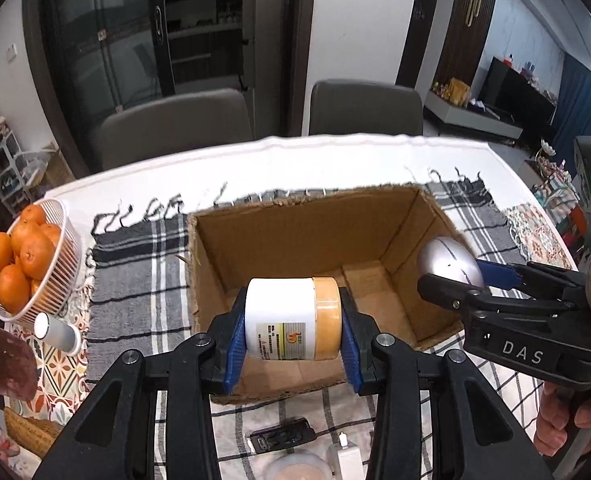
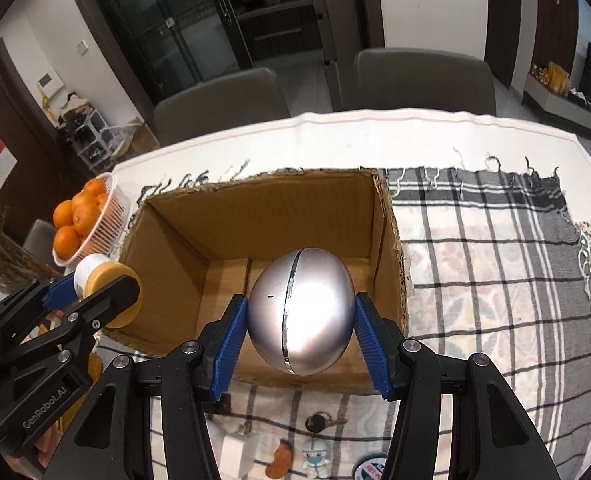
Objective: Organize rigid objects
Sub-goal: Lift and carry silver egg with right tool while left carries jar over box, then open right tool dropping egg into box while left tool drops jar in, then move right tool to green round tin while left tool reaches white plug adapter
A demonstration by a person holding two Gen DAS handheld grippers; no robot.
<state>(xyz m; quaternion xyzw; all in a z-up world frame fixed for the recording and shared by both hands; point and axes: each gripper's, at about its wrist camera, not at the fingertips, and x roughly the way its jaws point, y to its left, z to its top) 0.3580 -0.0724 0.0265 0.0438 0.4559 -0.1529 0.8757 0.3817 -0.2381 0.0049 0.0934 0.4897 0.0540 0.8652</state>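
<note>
Blue-padded fingers (image 1: 237, 344) of the left gripper (image 1: 293, 320) are clamped end-to-end on a white jar w/ tan lid (image 1: 293, 318); one pad on the base, the other on the lid. Jar is held sideways, long axis running left–right across the jaws, lid to the right. Right gripper (image 2: 301, 312) is closed on a silver egg-shaped case (image 2: 301, 310), pads on its two flanks, chrome seam running roughly vertical btwn them, long axis about upright.

Both items are held over the open cardboard box (image 1: 295, 216), which sits on a checked cloth (image 2: 495, 280) on the table. Box interior appears bare in both views. Jar is seen above the box's near-left part; egg case over the right side, close to the right wall. Whether either is touching the floor can't be told; both look lifted.

Key relation, as judged: box floor lies straight below and slightly fwd of each grip, so a lowering is called for next, jar left, egg right, kept apart. Jar on its side could roll once released.

Not in play: basket of oranges (image 1: 27, 264), charger plug (image 2: 237, 452), keys (image 2: 321, 422), small figurine (image 2: 315, 458).
</note>
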